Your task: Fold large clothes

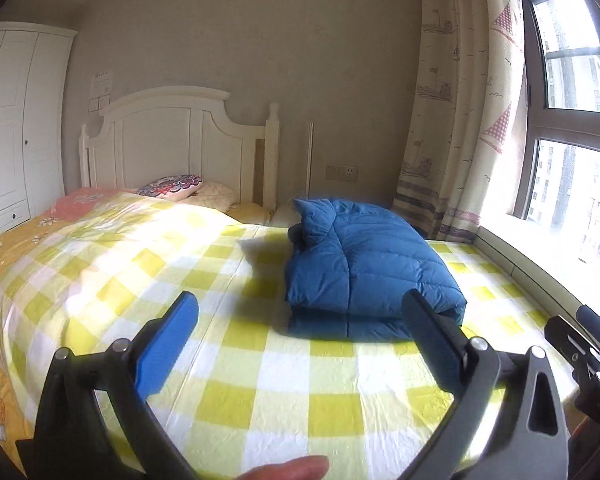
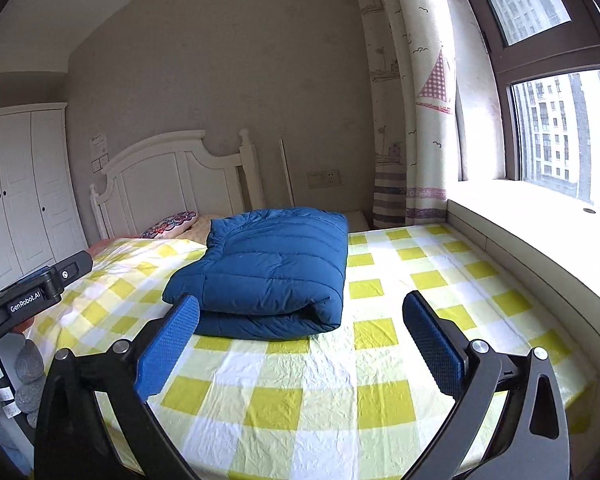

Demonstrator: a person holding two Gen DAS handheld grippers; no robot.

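On checked bedsheet: folded blue jacket | pillow behind | both grippers released, empty

Daylight is pouring through the window onto a bed wearing a yellow-and-white checked sheet. A white headboard is standing against the beige wall, a white wardrobe is flanking it, and a patterned curtain is hanging beside the glass.

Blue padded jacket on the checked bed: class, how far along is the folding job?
Done: the blue jacket lies folded into a compact bundle on the checked sheet. In hand: nothing; the left gripper and right gripper are open and clear of it. Left: seemingly nothing; no other unfolded clothing is visible.
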